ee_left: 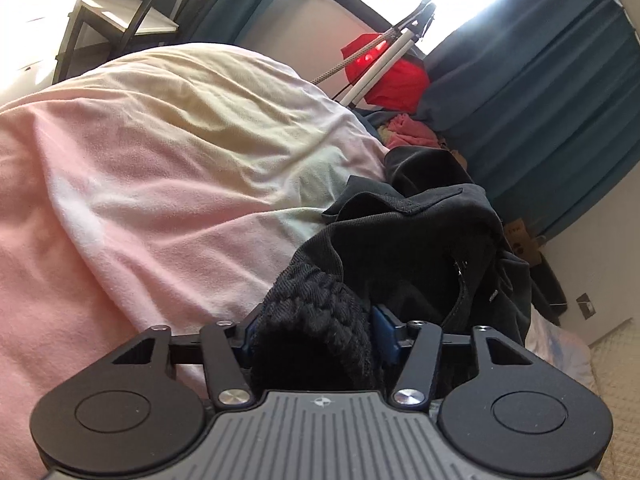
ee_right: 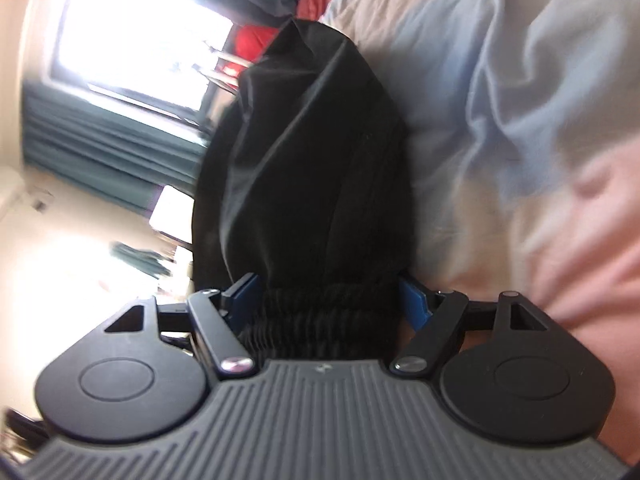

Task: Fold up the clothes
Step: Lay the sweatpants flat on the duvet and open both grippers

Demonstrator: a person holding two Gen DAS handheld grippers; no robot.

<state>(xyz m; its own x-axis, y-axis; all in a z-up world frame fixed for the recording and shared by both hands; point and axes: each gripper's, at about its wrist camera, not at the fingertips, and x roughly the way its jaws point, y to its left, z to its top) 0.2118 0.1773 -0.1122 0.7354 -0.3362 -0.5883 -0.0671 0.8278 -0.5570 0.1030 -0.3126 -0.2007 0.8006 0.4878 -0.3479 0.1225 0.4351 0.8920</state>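
A black garment [ee_left: 420,236] with a ribbed elastic band hangs between both grippers, over the bed. My left gripper [ee_left: 314,332] is shut on a bunched part of the ribbed band, which fills the space between its blue pads. In the right wrist view the same black garment [ee_right: 312,152] stretches away from me, held up off the bedding. My right gripper [ee_right: 330,300] is shut on the gathered ribbed band. The fingertips of both grippers are hidden by the cloth.
A pink, cream and pale blue blanket [ee_left: 160,168] covers the bed [ee_right: 520,120]. A heap of other clothes [ee_left: 404,128], a red item [ee_left: 384,72] and a white stand [ee_left: 384,60] sit by teal curtains [ee_left: 540,100] under a bright window. A dark shelf [ee_left: 112,20] stands behind.
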